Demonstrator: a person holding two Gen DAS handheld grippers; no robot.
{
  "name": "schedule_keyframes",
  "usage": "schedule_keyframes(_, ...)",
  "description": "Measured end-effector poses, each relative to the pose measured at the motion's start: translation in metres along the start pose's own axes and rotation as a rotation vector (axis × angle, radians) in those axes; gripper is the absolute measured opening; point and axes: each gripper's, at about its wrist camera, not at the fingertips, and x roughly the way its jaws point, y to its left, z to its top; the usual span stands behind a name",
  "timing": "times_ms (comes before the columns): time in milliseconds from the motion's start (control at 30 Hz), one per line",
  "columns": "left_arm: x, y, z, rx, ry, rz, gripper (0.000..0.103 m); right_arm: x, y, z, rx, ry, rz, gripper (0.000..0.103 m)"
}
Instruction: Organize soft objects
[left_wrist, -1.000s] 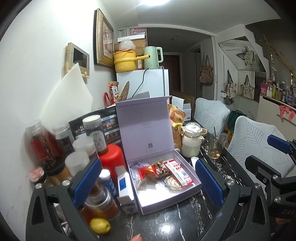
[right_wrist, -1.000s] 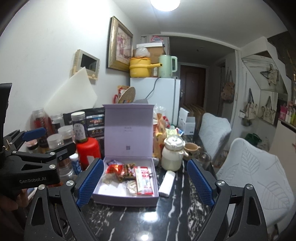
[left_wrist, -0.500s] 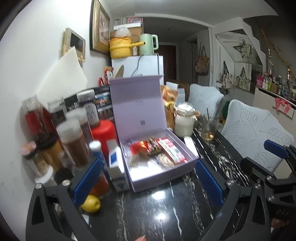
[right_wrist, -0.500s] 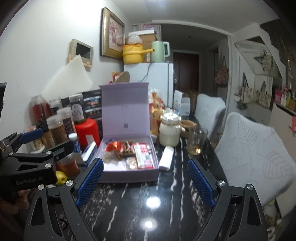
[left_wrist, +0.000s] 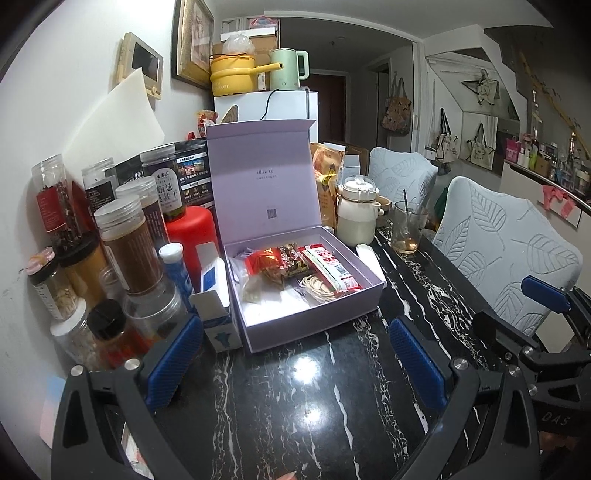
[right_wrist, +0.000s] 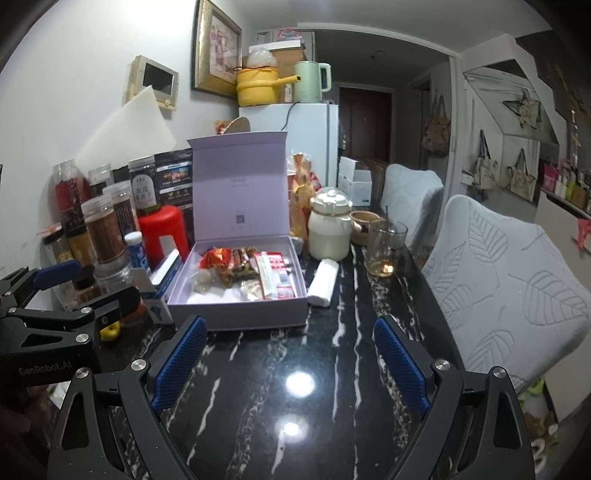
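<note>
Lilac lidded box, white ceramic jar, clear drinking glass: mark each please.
lilac lidded box (right_wrist: 236, 312): right wrist view, front wall.
white ceramic jar (right_wrist: 328, 236): right wrist view, belly.
clear drinking glass (left_wrist: 408, 229): left wrist view, side wall.

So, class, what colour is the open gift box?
Pale lilac gift box, clearest in the right wrist view.
</note>
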Motion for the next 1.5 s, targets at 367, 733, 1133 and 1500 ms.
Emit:
schedule_keyframes(367, -0.0002, -0.0007, -0.001, -0.001, 0.005, 0.01, 0.103, 0.0005, -0.0005, -0.0032, -0.013, 0.007, -0.005, 0.093)
schedule_keyframes(733, 0.0012, 0.0003, -0.0029, -0.008, 0.012, 0.0, 0.103, -0.0028, -0.0004, -0.0043, -0.023, 0.006, -0.016, 0.093)
schedule_keyframes(1133, 0.0033, 0.0005, -0.0046, -0.006, 0.022, -0.004, 0.103, -0.0044, -0.0008, -0.0056, -0.027, 0.003, -0.018, 0.093)
schedule_keyframes(1500, 0.0017, -0.0023, -0.0055, 0.003, 0.021, -0.004, 0.103, -0.005, -0.0016, -0.0063, -0.027, 0.005, -0.022, 0.093)
